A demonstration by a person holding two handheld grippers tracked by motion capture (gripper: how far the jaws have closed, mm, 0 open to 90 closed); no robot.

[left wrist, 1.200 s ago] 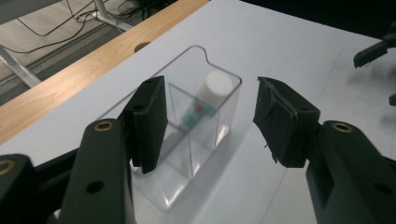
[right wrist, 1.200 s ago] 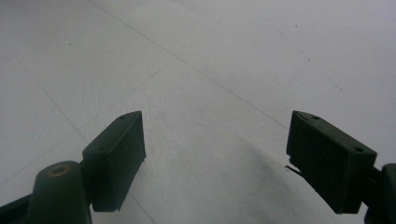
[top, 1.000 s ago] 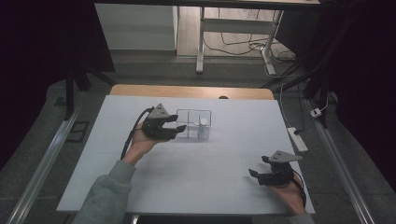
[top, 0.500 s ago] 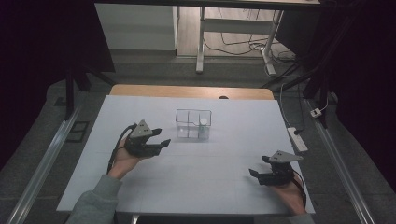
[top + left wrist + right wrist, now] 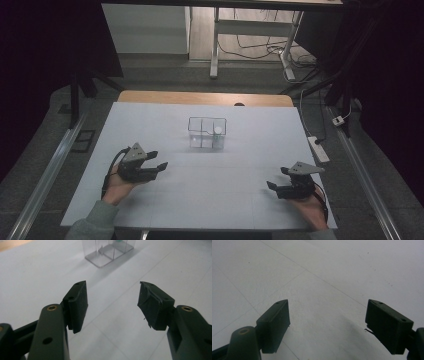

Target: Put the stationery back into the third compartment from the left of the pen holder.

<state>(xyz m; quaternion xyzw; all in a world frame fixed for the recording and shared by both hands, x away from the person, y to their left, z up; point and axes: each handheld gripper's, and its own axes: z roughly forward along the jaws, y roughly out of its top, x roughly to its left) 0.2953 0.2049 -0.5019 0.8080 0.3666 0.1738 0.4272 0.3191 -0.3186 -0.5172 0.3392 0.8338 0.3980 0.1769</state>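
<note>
Both the left hand-held gripper (image 5: 156, 167) and right hand-held gripper (image 5: 274, 186) rest released and empty on the white bench (image 5: 165, 130), seemingly between steps, the clear compartmented plastic box (image 5: 207, 133) at twelve o'clock awaiting any reach.

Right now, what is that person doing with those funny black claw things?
A person sits at a white table with a claw tool in each hand. The left gripper and the right gripper are both open and holding nothing, resting near the person's edge of the table. Farther back, in the middle, stands a small clear box split into compartments, with a small white thing with a green top in one of them. Neither claw is touching the box.
</note>
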